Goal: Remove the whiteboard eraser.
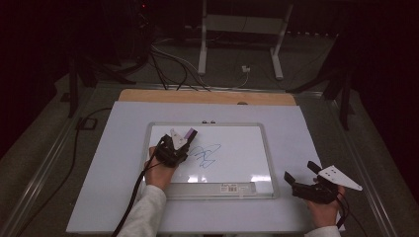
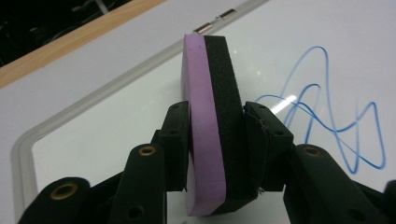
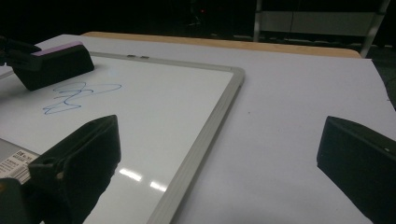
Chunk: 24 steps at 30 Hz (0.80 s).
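Observation:
A small whiteboard [image 1: 267, 148] lies flat on the white table cover, with a blue scribble [image 1: 205, 155] near its middle. My left gripper [image 1: 180, 140] hovers over the board's left part, shut on a purple-and-black eraser [image 2: 212, 126] that stands on edge between its pads, just left of the scribble [image 2: 327, 116]. The eraser [image 3: 56, 63] also shows far left in the right gripper view, beside the scribble [image 3: 74, 97]. My right gripper [image 1: 301, 173] rests off the board's lower right corner, jaws wide apart with nothing between them [image 3: 219, 158].
The board's metal frame [image 3: 210, 126] runs between my right gripper and the writing area. A wooden table edge [image 1: 207, 97] lies at the back. Cables [image 1: 168, 64] and a white stand [image 1: 239, 29] sit on the dark floor beyond. A barcode label [image 1: 228, 187] marks the board's near rim.

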Each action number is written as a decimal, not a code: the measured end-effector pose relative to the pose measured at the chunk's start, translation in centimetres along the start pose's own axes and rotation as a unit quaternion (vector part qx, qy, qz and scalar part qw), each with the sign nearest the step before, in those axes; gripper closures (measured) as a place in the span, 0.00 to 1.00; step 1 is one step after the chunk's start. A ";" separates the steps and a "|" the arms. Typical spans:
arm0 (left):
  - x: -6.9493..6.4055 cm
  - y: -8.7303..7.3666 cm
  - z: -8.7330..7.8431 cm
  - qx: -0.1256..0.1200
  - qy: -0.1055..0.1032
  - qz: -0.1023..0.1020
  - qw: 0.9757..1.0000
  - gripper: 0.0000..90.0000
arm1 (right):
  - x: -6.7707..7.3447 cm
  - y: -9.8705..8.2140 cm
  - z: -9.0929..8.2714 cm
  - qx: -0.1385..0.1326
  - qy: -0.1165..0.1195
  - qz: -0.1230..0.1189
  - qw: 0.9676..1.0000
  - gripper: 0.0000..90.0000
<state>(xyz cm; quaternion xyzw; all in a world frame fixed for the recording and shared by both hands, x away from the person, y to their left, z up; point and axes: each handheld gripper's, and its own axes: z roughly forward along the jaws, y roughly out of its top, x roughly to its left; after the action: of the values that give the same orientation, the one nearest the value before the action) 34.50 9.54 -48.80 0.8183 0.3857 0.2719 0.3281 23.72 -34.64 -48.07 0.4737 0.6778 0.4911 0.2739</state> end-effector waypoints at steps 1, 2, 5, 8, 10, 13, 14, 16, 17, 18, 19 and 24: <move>-0.1 0.0 0.0 0.001 -0.002 0.001 1.000 0.70 | 0.0 0.0 0.0 0.000 0.000 0.000 1.000 0.00; -0.2 0.0 0.0 0.003 -0.005 0.001 1.000 0.69 | 0.0 0.0 0.0 0.000 0.000 0.000 1.000 0.00; -0.7 0.0 0.1 0.005 -0.004 0.011 1.000 0.67 | 0.0 0.0 0.0 0.001 0.000 0.000 1.000 0.00; -0.7 0.0 0.0 0.005 -0.013 0.009 1.000 0.66 | 0.0 0.0 0.0 0.000 -0.001 0.000 1.000 0.00; -0.7 0.0 0.0 0.002 -0.023 0.000 1.000 0.64 | 0.0 0.0 0.0 0.000 0.000 -0.001 1.000 0.00; -0.9 0.0 0.0 0.002 -0.032 0.002 0.999 0.62 | 0.0 0.0 0.0 0.001 -0.001 0.000 1.000 0.00; -0.9 0.0 -0.1 0.002 -0.039 0.003 0.999 0.62 | 0.0 0.0 0.0 0.001 -0.001 0.000 1.000 0.00; -1.0 0.0 -0.1 -0.004 -0.048 -0.008 0.999 0.61 | 0.0 0.0 0.0 0.001 -0.001 0.000 1.000 0.00; -1.0 0.0 -0.1 -0.003 -0.053 -0.011 0.999 0.60 | 0.0 0.0 0.0 0.000 -0.001 0.000 1.000 0.00; -1.1 0.0 0.0 0.001 -0.056 -0.011 0.998 0.60 | 0.0 0.0 0.0 0.000 -0.001 0.000 1.000 0.00; -1.1 -0.1 0.1 0.005 -0.059 -0.010 0.998 0.60 | 0.0 0.0 0.0 0.000 -0.001 0.000 1.000 0.00; -1.2 -0.4 0.2 0.000 -0.067 -0.026 0.997 0.55 | 0.0 0.0 0.0 0.001 0.000 0.000 1.000 0.00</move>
<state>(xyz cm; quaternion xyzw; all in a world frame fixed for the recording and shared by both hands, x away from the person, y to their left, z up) 33.77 8.74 -49.47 0.8244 0.3842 0.2073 0.3602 23.70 -34.64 -48.07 0.4742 0.6779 0.4906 0.2736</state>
